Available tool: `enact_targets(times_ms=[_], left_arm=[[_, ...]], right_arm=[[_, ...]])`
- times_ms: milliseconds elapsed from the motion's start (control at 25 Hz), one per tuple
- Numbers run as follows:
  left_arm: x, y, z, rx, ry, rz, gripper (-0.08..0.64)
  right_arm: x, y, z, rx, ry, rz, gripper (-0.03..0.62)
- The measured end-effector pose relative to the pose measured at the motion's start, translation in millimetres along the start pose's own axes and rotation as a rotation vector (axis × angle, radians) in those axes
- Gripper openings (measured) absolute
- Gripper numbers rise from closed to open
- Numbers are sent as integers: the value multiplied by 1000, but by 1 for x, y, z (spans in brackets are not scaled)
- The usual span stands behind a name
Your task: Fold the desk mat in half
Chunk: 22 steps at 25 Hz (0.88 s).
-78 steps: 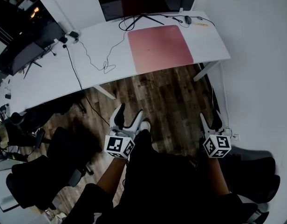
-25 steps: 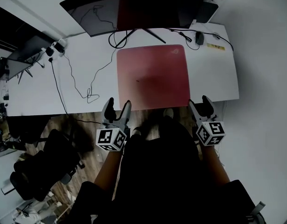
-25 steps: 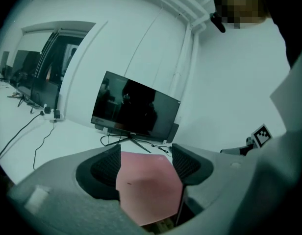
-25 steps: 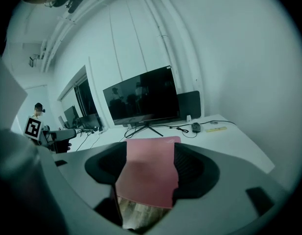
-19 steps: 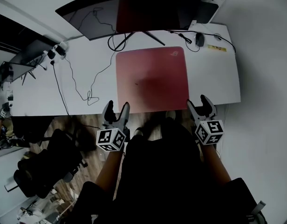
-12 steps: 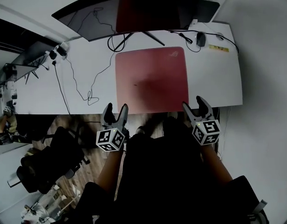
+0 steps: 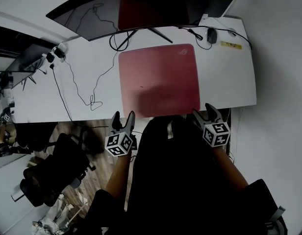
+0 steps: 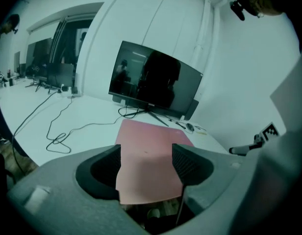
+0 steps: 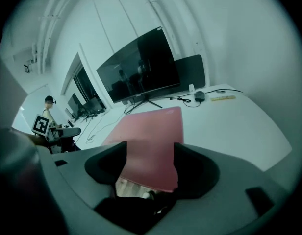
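Left gripper (image 7: 122, 115): jaws wide apart, nothing held; just off the desk's near edge, at 7 o'clock from the mat's near left corner.
Right gripper (image 7: 205, 110): jaws spread too, empty; at 5 o'clock from the near right corner.
Desk mat (image 7: 158, 80): red, flat, unfolded, near edge about at the edge of the desk (image 7: 229, 82).
Risk: a jaw could skid over the thin corner or nip the desk; uneven lifts would skew the fold.
Far edge: monitor (image 7: 141, 6) and mouse (image 7: 212, 35) crowd 12 o'clock.
Open room: bare desk at 3 o'clock; loose cable (image 7: 92, 102) at 9 o'clock.

mat (image 7: 159, 80) on desk (image 7: 229, 82), monitor (image 7: 136, 6) behind.
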<state>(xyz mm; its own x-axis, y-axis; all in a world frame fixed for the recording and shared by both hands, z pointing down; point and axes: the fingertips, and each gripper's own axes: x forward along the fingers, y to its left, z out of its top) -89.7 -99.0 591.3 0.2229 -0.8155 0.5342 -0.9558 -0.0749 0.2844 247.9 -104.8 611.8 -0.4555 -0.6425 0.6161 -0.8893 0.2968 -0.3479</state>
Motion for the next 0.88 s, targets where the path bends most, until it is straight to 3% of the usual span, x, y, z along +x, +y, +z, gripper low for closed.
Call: enact_targets(times_ms=[240,480,680,800,880], left_arm=[[8,35,-63,-102,153,-20,313],[15,59,-96,-251,199,-10,313],[24,72,-113,-289,230,2,313],[27,75,-126,-310,267,20,313],[32,78,-133,-363,278,32,313]], right_arm=[[10,-11,-46,71,116,-86,285],[26,-19,-81,207,172,-133,285],[38,-30,-105,421,177,-174,285],[42,-37,-115,483,189,-202,285],[48,-43,-122,507,196,-217,285]])
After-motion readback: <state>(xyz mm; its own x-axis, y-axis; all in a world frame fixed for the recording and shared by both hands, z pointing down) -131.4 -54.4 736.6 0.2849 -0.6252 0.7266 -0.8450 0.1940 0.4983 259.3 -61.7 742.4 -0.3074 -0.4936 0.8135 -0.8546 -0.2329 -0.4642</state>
